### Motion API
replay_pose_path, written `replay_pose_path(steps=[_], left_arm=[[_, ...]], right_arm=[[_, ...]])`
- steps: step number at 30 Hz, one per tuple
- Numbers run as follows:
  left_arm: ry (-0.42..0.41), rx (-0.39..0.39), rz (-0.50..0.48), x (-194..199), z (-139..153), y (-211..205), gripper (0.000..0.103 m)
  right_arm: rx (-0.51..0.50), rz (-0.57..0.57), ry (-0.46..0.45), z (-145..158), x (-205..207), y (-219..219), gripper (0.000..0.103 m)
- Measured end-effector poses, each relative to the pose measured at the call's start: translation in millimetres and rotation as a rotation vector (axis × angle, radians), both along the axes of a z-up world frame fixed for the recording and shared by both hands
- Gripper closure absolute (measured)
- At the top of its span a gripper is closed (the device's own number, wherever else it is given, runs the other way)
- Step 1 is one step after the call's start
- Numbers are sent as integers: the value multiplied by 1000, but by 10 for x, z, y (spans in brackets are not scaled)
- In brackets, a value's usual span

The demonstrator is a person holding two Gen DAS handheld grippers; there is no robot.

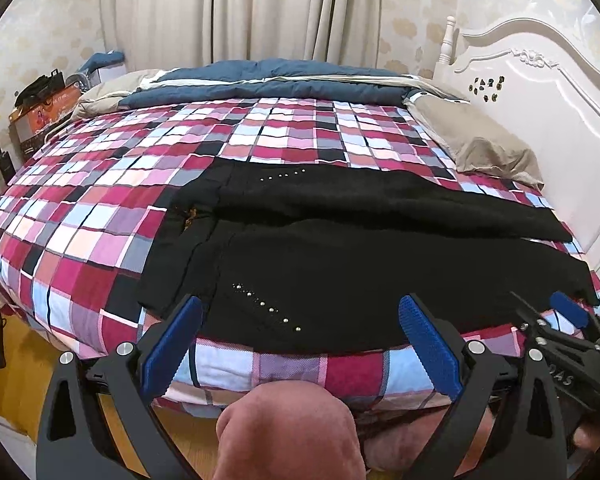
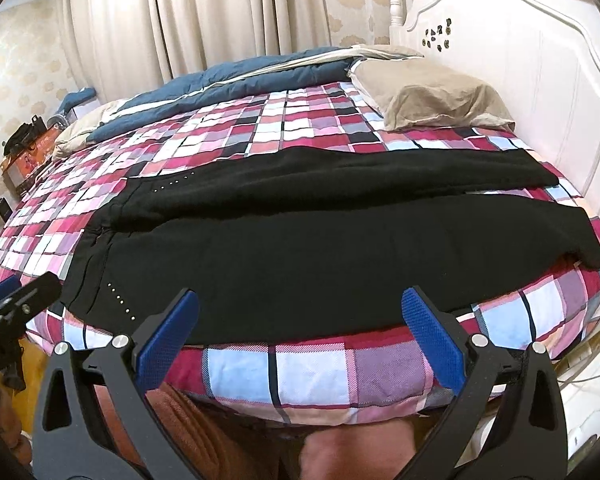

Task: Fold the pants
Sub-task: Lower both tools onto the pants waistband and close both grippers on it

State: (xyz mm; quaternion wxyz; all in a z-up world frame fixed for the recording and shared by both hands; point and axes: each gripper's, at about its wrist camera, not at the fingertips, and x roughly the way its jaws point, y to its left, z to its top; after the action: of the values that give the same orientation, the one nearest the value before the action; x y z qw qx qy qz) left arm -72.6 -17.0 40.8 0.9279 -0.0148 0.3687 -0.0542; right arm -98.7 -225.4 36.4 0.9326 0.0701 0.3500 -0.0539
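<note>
Black pants [image 1: 340, 256] lie flat across the checked bedspread, waist to the left, both legs stretched right toward the headboard; they also show in the right wrist view [image 2: 320, 256]. Small studs mark the pockets. My left gripper [image 1: 300, 320] is open and empty, just off the near bed edge by the waist and hip. My right gripper [image 2: 300, 316] is open and empty, at the near edge by the near leg. The right gripper also shows at the right of the left wrist view [image 1: 560, 328], and the left gripper at the left of the right wrist view [image 2: 16, 300].
The checked bedspread [image 1: 140, 184] covers the bed. A beige pillow [image 2: 428, 92] lies by the white headboard [image 2: 540, 80]. A blue duvet [image 1: 260, 80] is bunched at the far side. Boxes and a handset [image 1: 4, 160] stand at far left. My knees are below the bed edge.
</note>
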Motion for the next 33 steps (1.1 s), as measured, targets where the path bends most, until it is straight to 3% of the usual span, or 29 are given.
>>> replay_pose_path(steps=[9, 16, 20, 25, 28, 33], left_arm=[[21, 40, -16, 193, -137, -71, 5], [71, -3, -70, 525, -268, -73, 5], [102, -6, -137, 980, -336, 20, 5], [209, -117, -188, 1784, -365, 431, 5], [207, -131, -170, 2294, -354, 865, 5], [250, -221, -172, 2955, -521, 1373, 5]], right_arm=[[11, 11, 9, -27, 150, -69, 2], [57, 139, 19, -71, 583, -122, 2], [135, 230, 24, -55, 966, -320, 2], [238, 334, 31, 6, 1622, -652, 2], [198, 396, 36, 62, 2022, -762, 2], [136, 493, 91, 26, 2681, -771, 2]])
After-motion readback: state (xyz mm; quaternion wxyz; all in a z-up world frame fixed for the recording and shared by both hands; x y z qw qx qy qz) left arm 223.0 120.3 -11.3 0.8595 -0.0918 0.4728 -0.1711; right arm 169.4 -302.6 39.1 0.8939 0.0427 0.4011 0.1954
